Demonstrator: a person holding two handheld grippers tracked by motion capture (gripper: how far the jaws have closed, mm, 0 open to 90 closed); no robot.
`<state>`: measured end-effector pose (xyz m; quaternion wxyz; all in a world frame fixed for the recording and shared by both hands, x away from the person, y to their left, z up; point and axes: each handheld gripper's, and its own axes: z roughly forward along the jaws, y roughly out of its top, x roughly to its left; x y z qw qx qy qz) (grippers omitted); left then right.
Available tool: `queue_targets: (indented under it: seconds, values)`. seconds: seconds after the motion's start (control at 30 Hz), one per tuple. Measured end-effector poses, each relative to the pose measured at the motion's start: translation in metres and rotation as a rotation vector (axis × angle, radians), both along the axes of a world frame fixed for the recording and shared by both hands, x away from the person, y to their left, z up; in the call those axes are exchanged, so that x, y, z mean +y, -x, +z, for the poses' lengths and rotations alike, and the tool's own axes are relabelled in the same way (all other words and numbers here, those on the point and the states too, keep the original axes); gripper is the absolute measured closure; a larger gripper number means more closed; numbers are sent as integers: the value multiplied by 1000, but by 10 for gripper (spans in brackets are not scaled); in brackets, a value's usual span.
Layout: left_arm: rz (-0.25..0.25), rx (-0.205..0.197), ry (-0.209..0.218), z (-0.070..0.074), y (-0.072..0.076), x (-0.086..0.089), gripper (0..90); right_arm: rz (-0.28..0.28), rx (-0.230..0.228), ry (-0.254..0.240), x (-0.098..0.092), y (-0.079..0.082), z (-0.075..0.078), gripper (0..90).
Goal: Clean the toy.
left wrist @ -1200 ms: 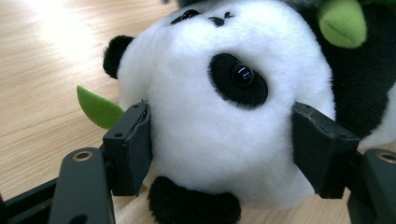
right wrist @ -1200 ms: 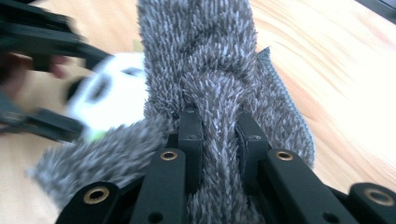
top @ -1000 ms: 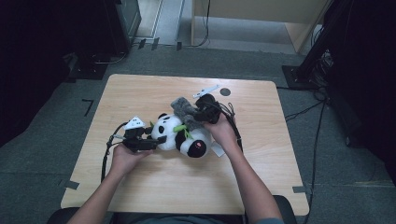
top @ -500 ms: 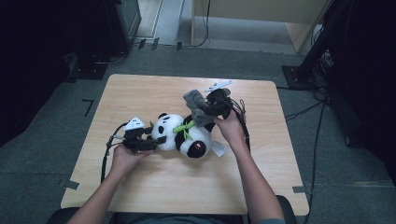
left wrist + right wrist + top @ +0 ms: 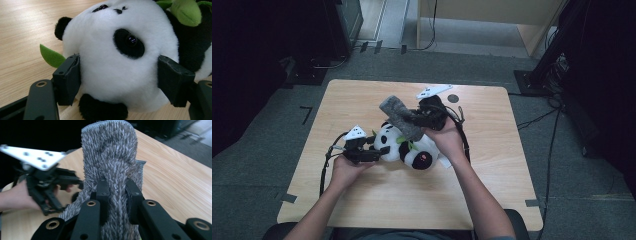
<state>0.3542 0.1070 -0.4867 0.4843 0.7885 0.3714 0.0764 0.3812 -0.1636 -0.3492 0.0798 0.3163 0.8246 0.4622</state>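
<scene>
A black-and-white plush panda (image 5: 408,148) with green leaves lies on its side on the wooden table (image 5: 362,200). My left gripper (image 5: 381,150) comes in from the left, its two pads pressed into the sides of the panda's head (image 5: 120,62). My right gripper (image 5: 413,119) hovers above the panda, shut on a grey fuzzy cloth (image 5: 399,116) that sticks out to the left of it. Seen from the right gripper (image 5: 117,192), the cloth (image 5: 110,152) rises between the pads, with the left gripper (image 5: 47,187) and its hand beyond.
A white tag (image 5: 443,162) pokes out from under the panda. A dark round mark (image 5: 453,98) sits near the table's far edge. Black cables trail from both grippers. Dark stands and cables lie on the floor around the table.
My right gripper has risen with the grey cloth, lifting it up off the panda. The left hand and the panda have stayed where they were.
</scene>
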Motion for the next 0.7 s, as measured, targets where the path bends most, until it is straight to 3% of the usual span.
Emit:
queue_targets:
  seconds: [0.13,0.23,0.33,0.4,0.43,0.47,0.53,0.7]
  values:
    - [7,0,-2,1,1,-1,258,47,-9,3,16,7,-1,777]
    - [9,-7,-8,1,2,-1,258,94,21,22,35,5,-16,777]
    - [13,-9,-13,1,2,-2,258,116,81,49,44,-3,-37,773]
    - [19,-8,-16,2,3,-2,259,119,132,100,48,-9,-54,767]
    - [24,-2,-12,1,2,-2,259,119,134,102,49,-12,-61,768]
    - [23,0,-8,1,2,-1,260,120,136,64,46,-14,-65,769]
    - [26,-6,-19,2,3,-3,266,117,170,44,41,-18,-64,769]
    - [31,-11,-45,4,3,-6,282,80,132,84,34,-19,-63,766]
